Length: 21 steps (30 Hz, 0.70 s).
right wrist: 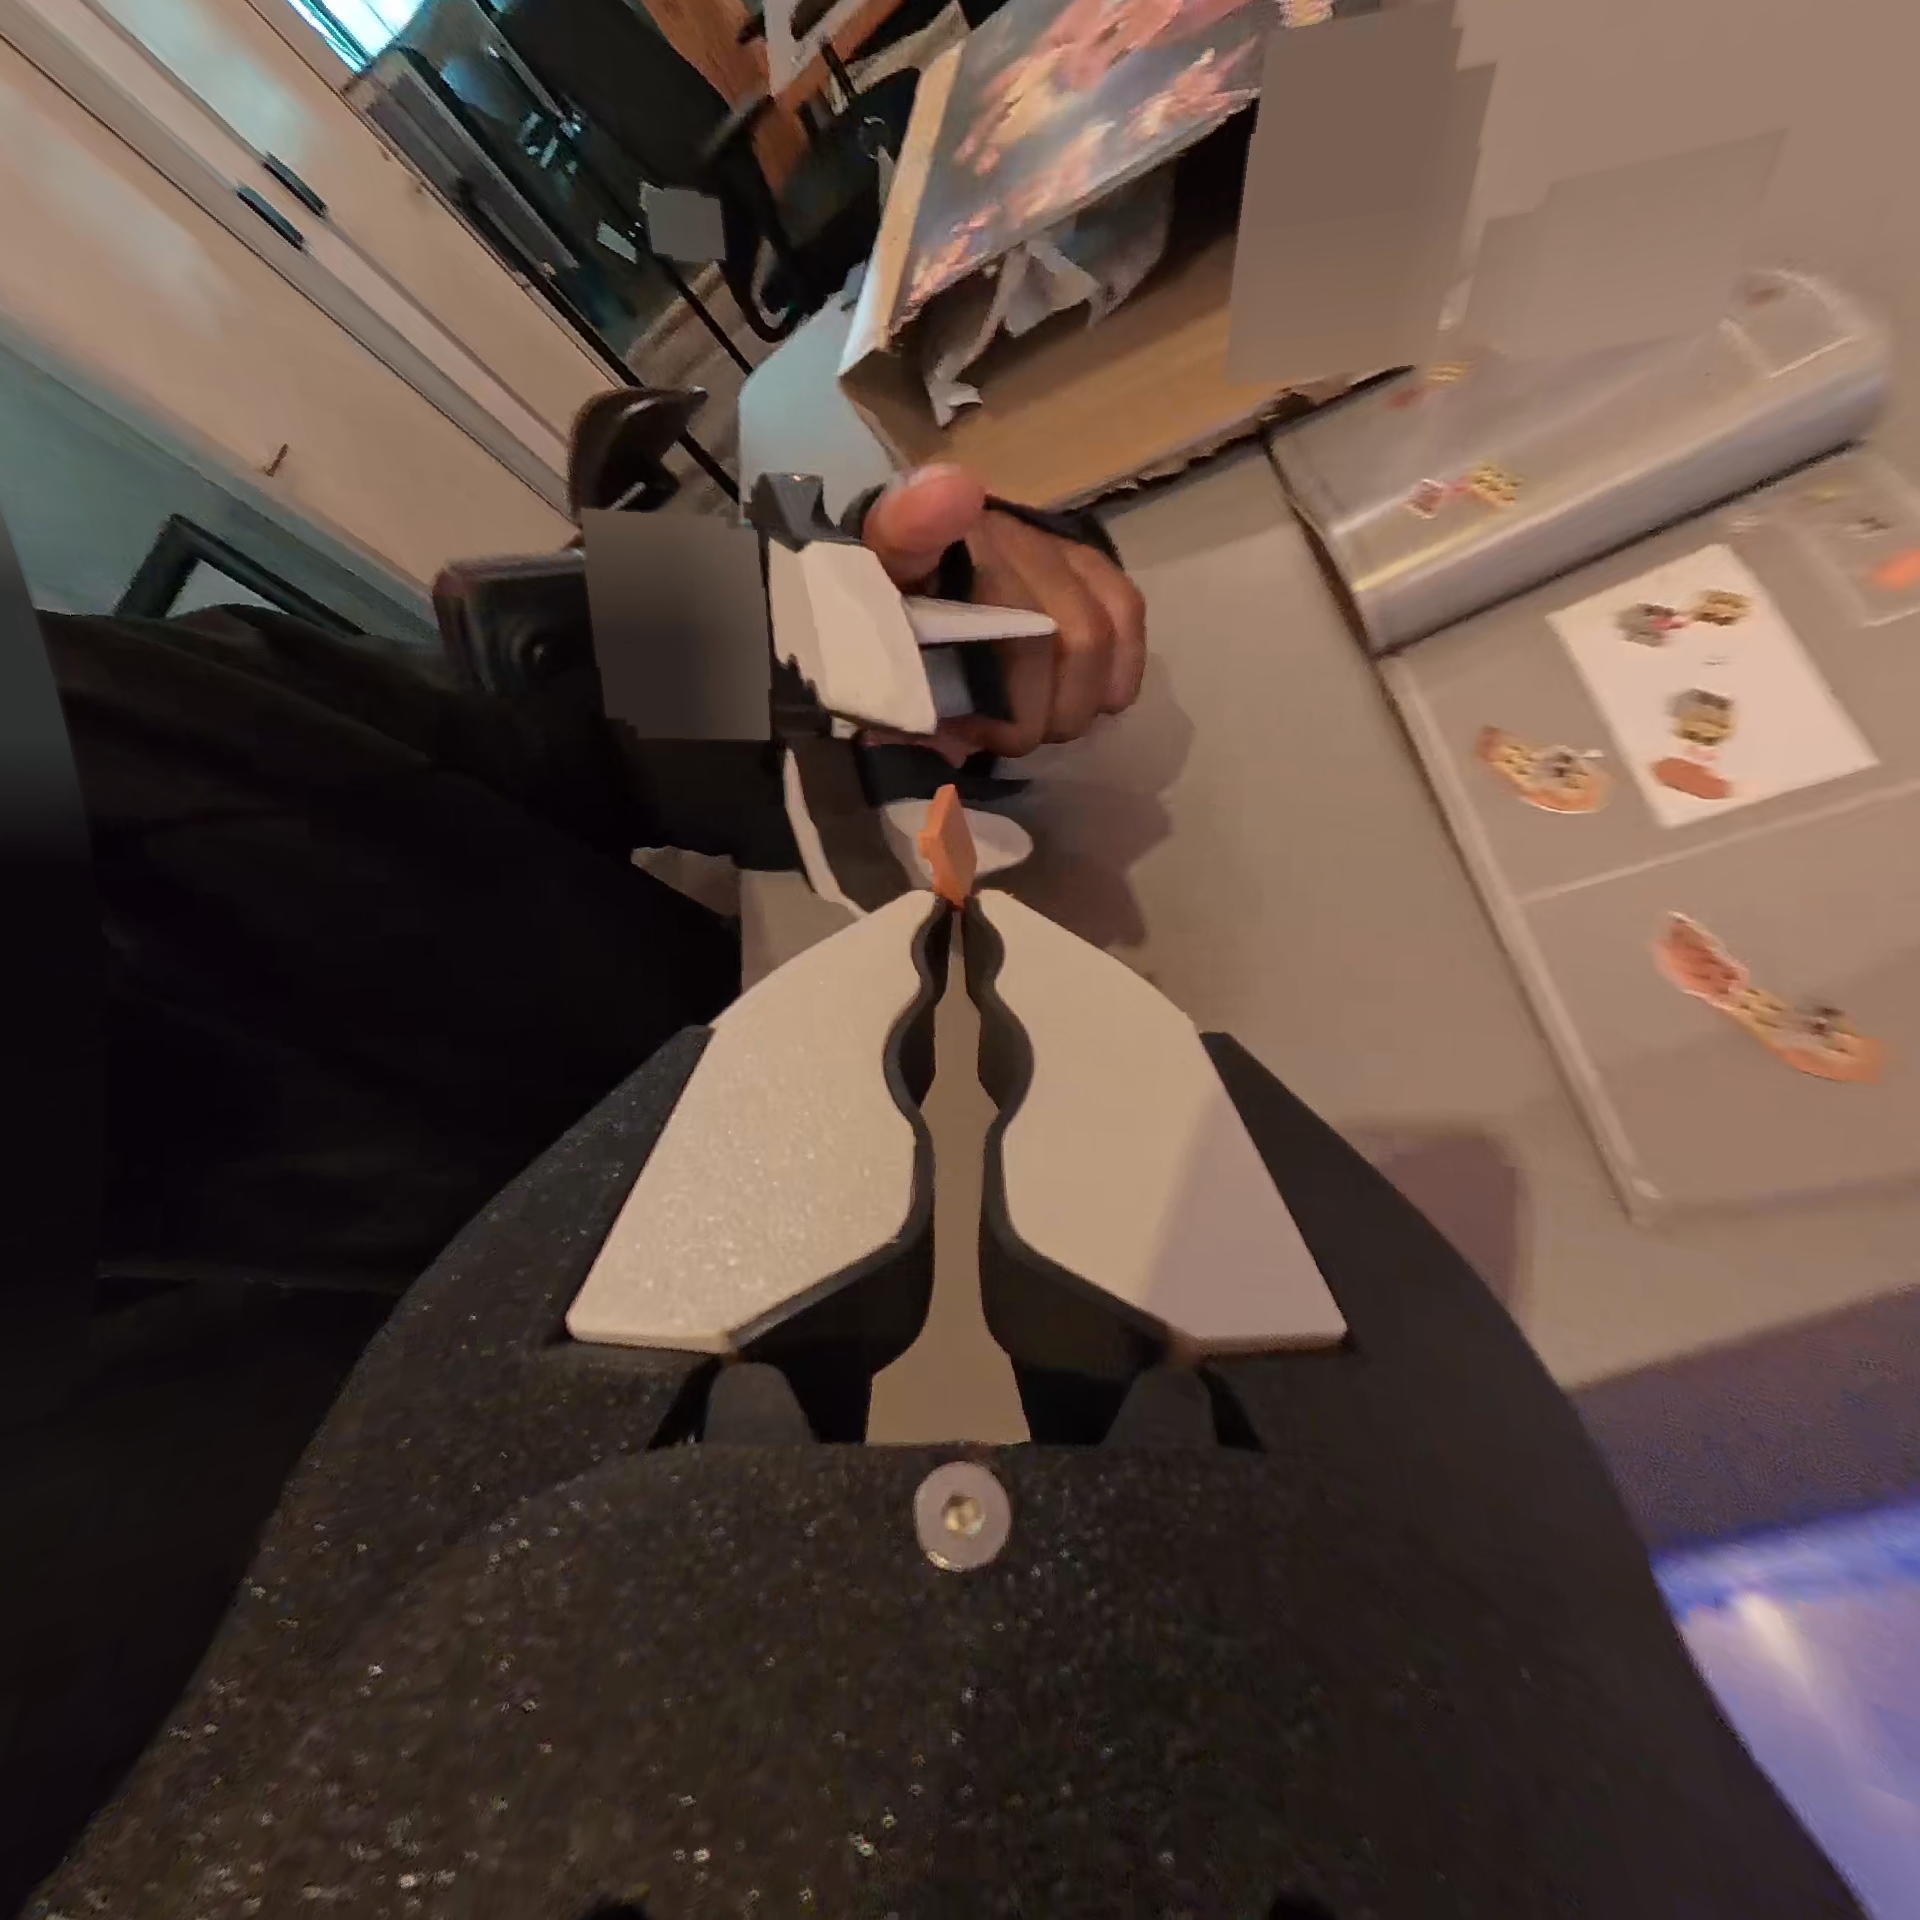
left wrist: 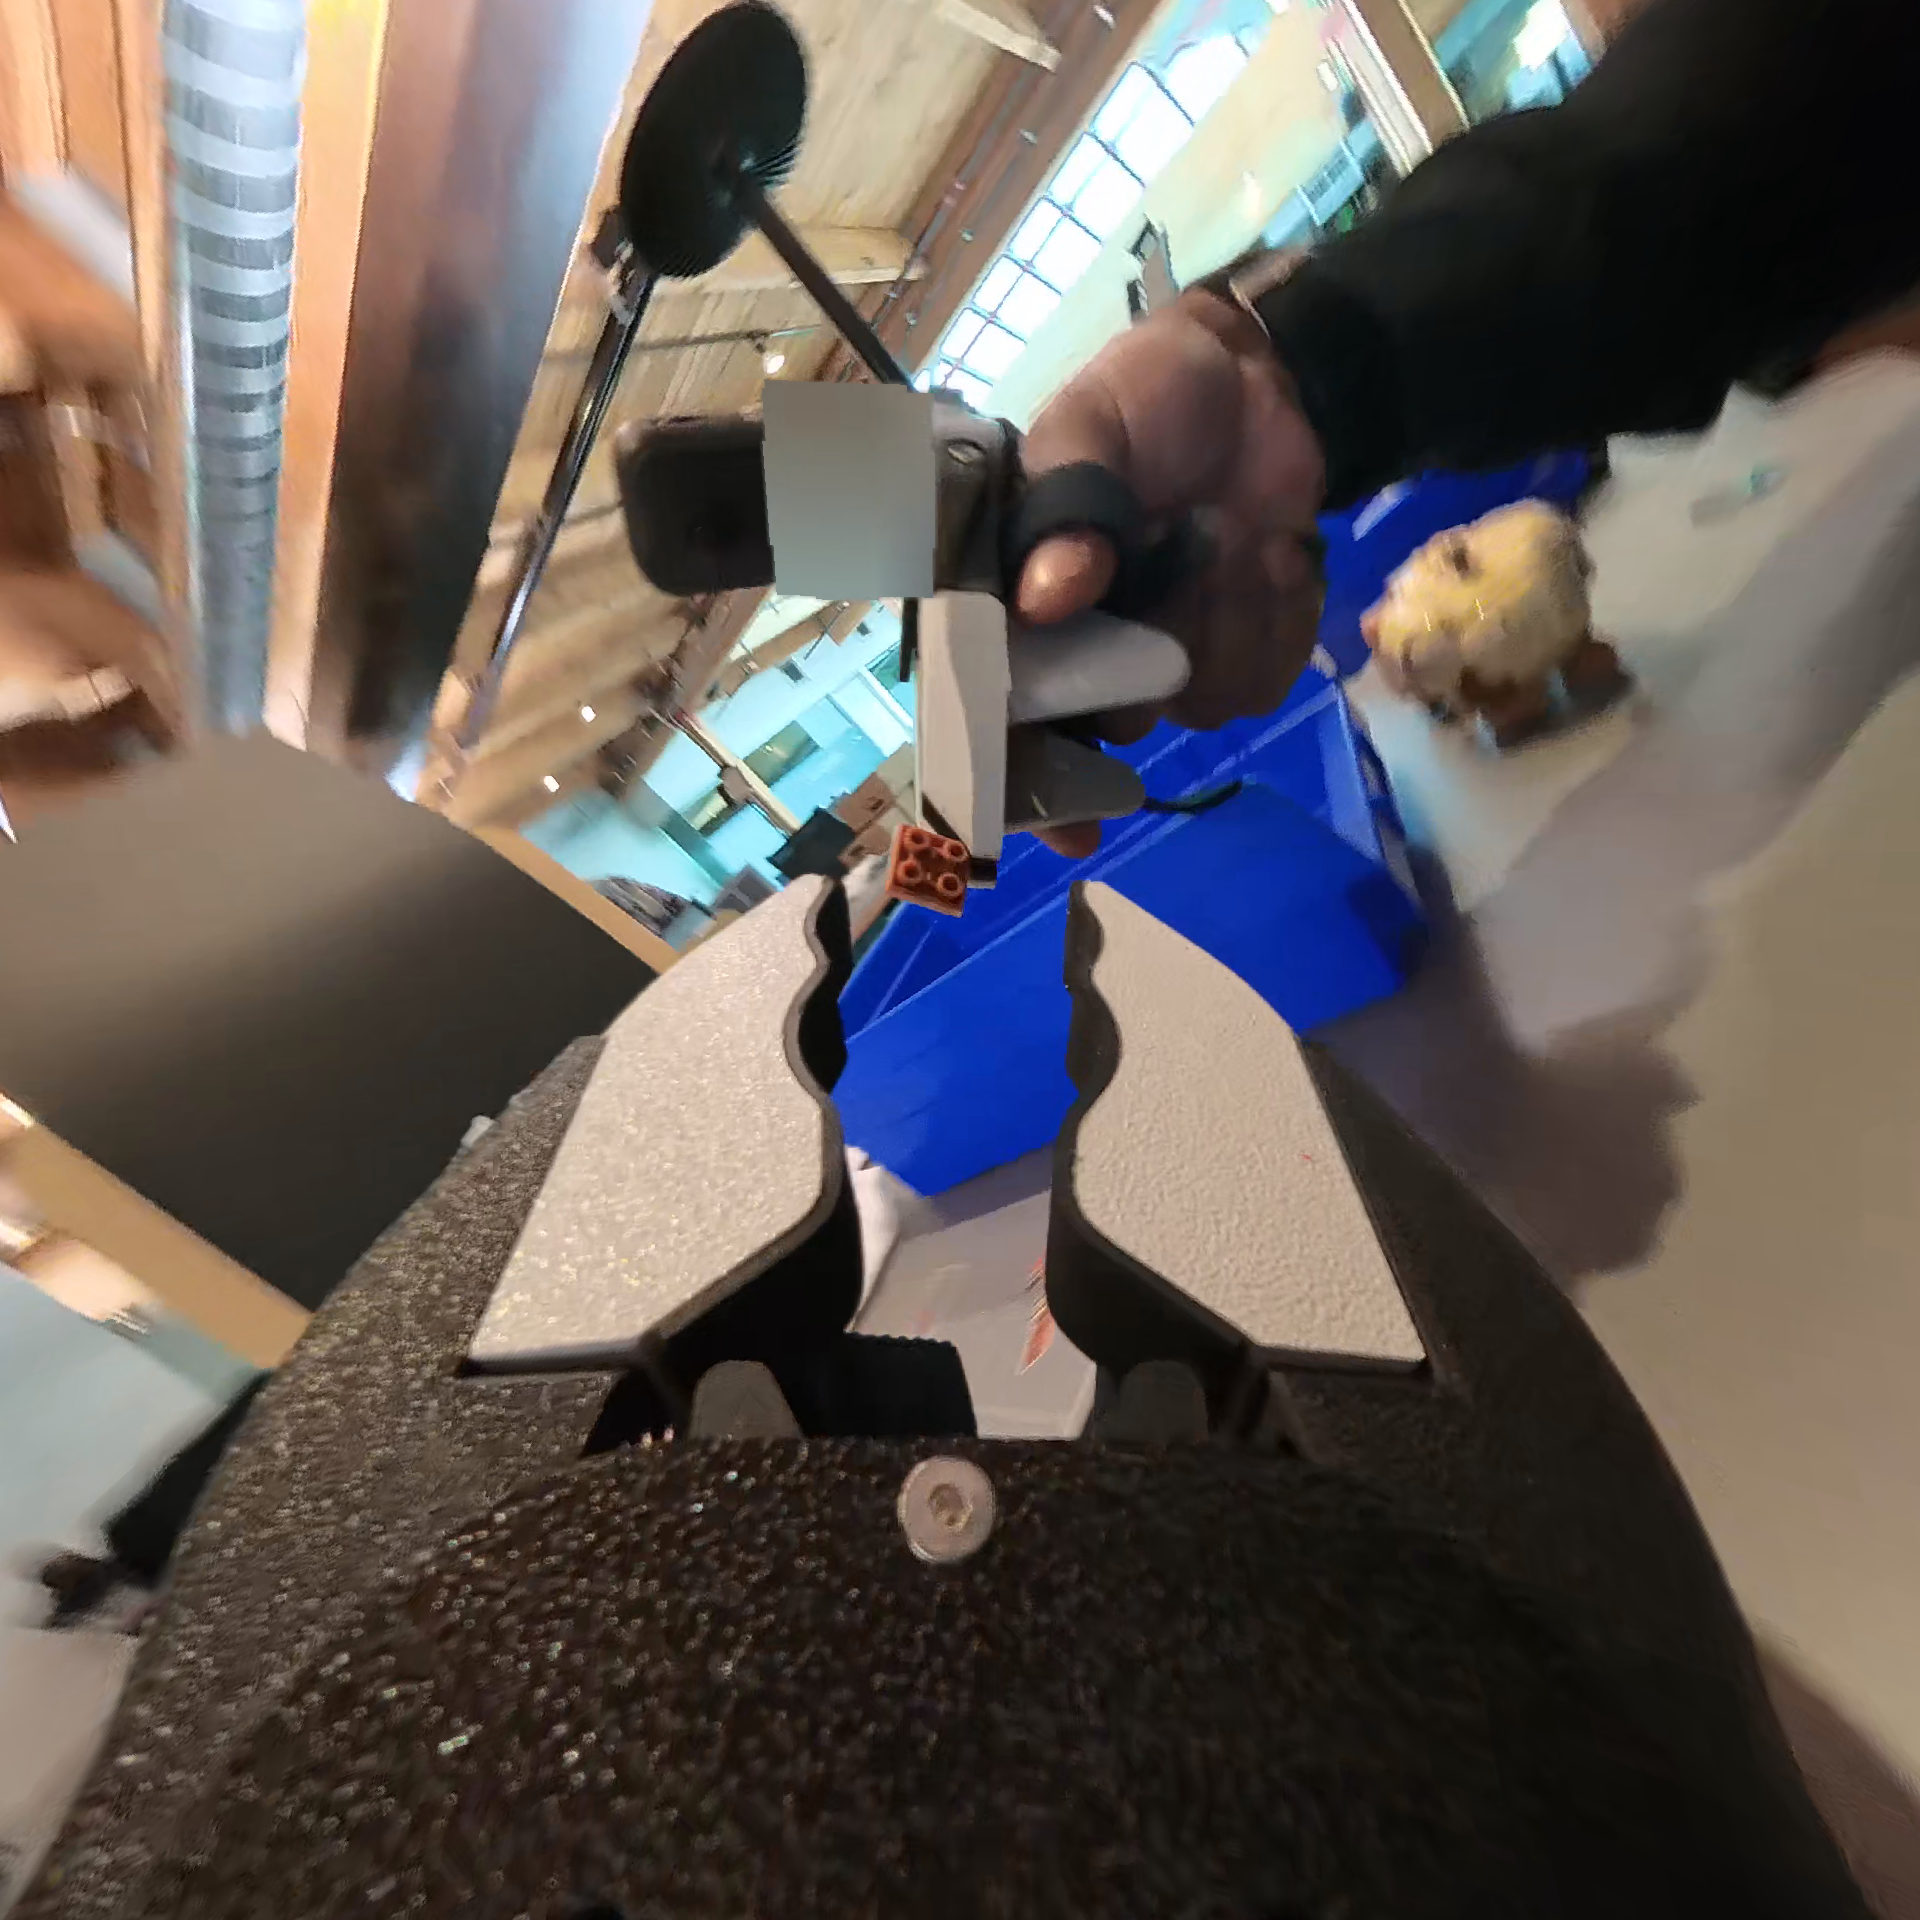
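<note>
- Above a grey desk (right wrist: 1299, 831), two hand-held grippers face each other, each gripped by a person's hand.
- Right gripper (right wrist: 951, 906): its jaws are pinched nearly together on the lower edge of a small orange toy brick (right wrist: 948, 847), a thin flat plate standing upright out of the tips.
- From the left wrist view the same brick (left wrist: 932, 871) shows its underside of round sockets, hanging at the tip of the right gripper's pale fingers (left wrist: 966, 748).
- Left gripper (left wrist: 951, 904): its jaws stand well apart and grip nothing; the brick sits just beyond the tips, slightly to the left of the gap, touching neither pad.
- A blue plastic bin (left wrist: 1195, 956) lies behind the left gripper's open gap.
- A fluffy cream-and-brown toy animal (left wrist: 1486, 613) sits on the pale surface beyond the bin, blurred.
- On the desk to the right lie a clear plastic sheet (right wrist: 1662, 831) with a white printed page (right wrist: 1704, 675) and several small orange and yellow brick builds (right wrist: 1766, 1013).
- An opened cardboard box (right wrist: 1049, 239) with a colourful picture on its flap stands at the far edge of the desk.
</note>
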Tool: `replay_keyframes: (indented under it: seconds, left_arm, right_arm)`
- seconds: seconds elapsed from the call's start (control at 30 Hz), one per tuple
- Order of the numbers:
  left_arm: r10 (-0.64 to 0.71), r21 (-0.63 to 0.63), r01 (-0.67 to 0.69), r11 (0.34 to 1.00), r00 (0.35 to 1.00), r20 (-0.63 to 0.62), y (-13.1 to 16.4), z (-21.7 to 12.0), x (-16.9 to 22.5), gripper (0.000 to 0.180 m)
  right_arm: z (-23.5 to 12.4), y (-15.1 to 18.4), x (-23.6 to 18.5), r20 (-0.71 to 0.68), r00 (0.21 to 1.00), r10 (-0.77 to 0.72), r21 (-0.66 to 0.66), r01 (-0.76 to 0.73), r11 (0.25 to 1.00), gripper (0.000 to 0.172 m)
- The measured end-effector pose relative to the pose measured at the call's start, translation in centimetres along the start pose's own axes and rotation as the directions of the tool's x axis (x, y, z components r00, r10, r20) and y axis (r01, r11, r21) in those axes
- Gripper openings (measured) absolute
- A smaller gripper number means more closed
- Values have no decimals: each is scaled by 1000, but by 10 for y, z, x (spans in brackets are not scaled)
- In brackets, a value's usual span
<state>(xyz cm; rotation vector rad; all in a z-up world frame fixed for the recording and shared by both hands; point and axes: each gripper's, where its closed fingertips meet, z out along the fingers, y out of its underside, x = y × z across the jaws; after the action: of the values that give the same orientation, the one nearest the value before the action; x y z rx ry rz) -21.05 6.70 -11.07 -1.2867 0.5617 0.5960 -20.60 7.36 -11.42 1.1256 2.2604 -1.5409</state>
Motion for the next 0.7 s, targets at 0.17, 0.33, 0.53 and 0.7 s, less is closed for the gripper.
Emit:
replay_keyframes:
  seconds: [0.17, 0.33, 0.53, 0.7]
  left_arm:
    - [149, 14, -149, 989, 989, -17, -4, -22, 5, 41]
    - [276, 36, -275, 961, 960, -38, -11, -33, 14, 37]
    - [302, 42, -300, 953, 952, -47, -10, -39, 17, 29]
    - [299, 22, -298, 954, 953, -45, -7, -40, 16, 21]
  right_arm:
    - [25, 7, -23, 58, 998, -12, 7, 12, 1000, 2]
    - [40, 12, -33, 76, 996, -36, -4, 37, 999, 2]
    - [50, 13, -34, 105, 994, -11, 6, 10, 1000, 2]
    - [52, 15, -30, 117, 993, 3, 23, -6, 1000, 2]
